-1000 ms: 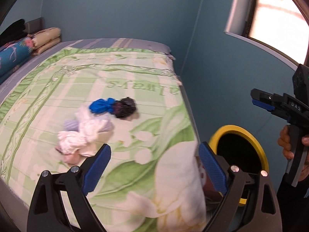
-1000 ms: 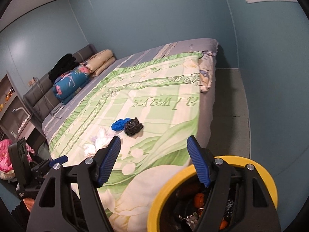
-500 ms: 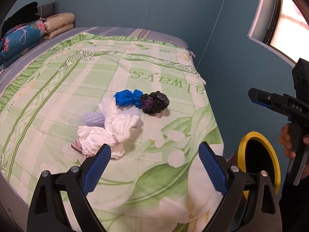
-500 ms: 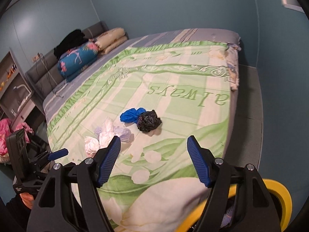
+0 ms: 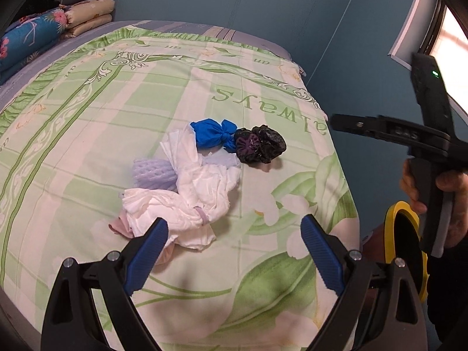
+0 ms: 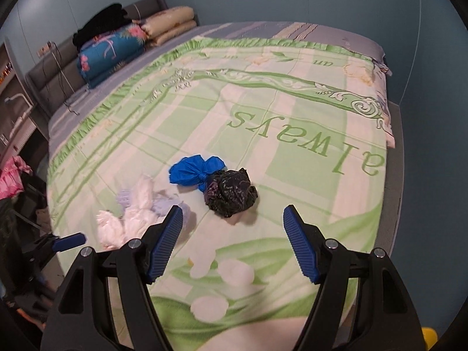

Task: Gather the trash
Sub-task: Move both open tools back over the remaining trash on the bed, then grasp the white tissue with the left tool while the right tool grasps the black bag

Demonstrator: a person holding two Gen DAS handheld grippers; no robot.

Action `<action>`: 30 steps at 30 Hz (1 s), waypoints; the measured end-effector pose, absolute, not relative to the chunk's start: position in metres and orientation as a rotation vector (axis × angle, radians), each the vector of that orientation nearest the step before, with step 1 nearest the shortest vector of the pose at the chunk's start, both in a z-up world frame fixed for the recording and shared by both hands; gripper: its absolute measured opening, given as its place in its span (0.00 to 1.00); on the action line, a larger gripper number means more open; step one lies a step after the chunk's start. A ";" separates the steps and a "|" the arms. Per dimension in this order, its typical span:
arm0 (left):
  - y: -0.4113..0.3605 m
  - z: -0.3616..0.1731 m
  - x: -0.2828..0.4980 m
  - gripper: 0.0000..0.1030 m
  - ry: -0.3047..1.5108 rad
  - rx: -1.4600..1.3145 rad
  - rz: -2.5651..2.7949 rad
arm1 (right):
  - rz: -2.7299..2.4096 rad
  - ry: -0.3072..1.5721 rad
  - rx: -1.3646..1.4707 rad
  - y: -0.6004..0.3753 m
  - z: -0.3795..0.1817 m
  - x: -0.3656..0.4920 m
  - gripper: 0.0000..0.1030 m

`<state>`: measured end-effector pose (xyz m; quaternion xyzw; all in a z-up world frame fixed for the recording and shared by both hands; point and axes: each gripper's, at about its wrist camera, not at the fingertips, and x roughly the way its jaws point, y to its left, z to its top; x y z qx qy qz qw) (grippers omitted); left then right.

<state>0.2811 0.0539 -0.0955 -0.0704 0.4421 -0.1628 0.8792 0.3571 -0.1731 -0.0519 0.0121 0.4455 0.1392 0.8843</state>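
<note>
Trash lies in a loose heap on the green floral bedspread [image 5: 87, 134]: a crumpled black bag [image 5: 260, 148] [image 6: 231, 193], a blue wad [image 5: 213, 136] [image 6: 194, 172], white tissue [image 5: 190, 199] [image 6: 131, 219], a lilac foam net [image 5: 153, 174] and a pink scrap [image 5: 121, 225]. My left gripper [image 5: 234, 253] hovers open just in front of the white tissue, with nothing between its fingers. My right gripper [image 6: 232, 244] hangs open just short of the black bag, holding nothing. The left view shows the right gripper's body in a hand [image 5: 430, 158].
A yellow-rimmed bin [image 5: 405, 245] stands on the floor past the bed's right edge. Folded quilts and pillows [image 6: 125, 44] are stacked by the grey headboard [image 6: 49, 82]. Blue walls close in behind and to the right; a window [image 5: 450, 32] is at upper right.
Both grippers have moved over the bed and down toward the heap, which now looks larger and nearer. The yellow bin has slid to the edge of both views. Both grippers stay open.
</note>
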 end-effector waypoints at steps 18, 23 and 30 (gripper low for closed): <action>0.061 -0.121 0.359 0.84 1.040 -0.292 -0.298 | 0.256 1.086 0.003 -0.153 -0.124 0.444 0.65; 0.058 -0.134 0.372 0.76 1.083 -0.298 -0.279 | 0.275 1.117 -0.002 -0.147 -0.135 0.452 0.65; 0.046 -0.149 0.379 0.54 1.130 -0.273 -0.276 | 0.281 1.148 -0.046 -0.134 -0.150 0.451 0.59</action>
